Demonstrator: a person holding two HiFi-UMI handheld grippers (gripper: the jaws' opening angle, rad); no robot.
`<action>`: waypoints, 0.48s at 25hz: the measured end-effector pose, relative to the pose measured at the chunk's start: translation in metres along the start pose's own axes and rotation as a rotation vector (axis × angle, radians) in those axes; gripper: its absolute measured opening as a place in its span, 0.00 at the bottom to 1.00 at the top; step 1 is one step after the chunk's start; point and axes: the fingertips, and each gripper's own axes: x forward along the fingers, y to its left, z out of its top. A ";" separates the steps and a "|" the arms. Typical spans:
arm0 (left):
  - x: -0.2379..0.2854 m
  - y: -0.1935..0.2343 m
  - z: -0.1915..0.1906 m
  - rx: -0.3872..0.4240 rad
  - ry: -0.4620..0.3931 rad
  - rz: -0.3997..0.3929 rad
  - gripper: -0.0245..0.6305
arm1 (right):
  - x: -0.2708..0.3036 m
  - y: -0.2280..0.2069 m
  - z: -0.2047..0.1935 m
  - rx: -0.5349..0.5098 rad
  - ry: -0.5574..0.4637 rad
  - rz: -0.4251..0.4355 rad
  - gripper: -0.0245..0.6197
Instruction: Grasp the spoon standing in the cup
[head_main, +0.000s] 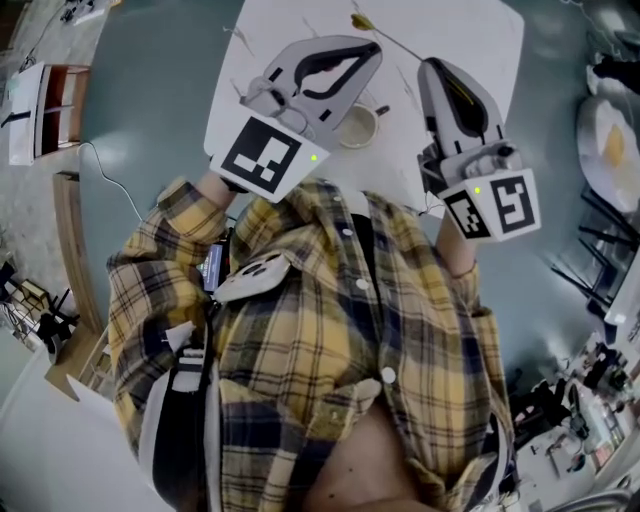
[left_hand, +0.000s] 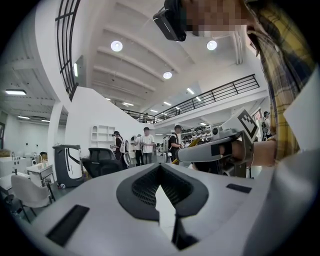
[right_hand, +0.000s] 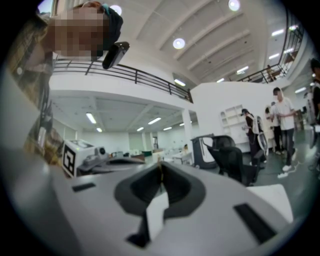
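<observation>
- Right gripper (head_main: 432, 66): jaws pinched tight on the thin gold handle of the spoon (head_main: 385, 37). It is held level at chest height, probably to keep the spoon clear of everything below.
- Spoon: runs out from that gripper's tips toward its left, bowl end farthest out. It is out of the cup, so the grasp reads as made.
- Left gripper (head_main: 372, 47): just left of the right one, jaws together on nothing. It looks parked and out of the way.
- Cup (head_main: 356, 127): below and between both grippers, on the white bench (head_main: 480, 40), with no spoon in it.

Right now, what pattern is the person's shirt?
Yellow and dark plaid; the shirt shows best in the head view.
</observation>
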 end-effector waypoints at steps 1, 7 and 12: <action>0.000 0.000 0.000 0.003 0.000 -0.002 0.06 | 0.000 0.000 0.000 -0.002 0.002 0.001 0.09; 0.001 -0.002 -0.003 0.005 0.003 -0.011 0.06 | -0.001 -0.004 0.000 -0.008 0.003 -0.003 0.09; 0.001 -0.001 -0.001 0.005 0.001 -0.012 0.06 | 0.000 -0.002 -0.001 -0.009 0.011 -0.003 0.09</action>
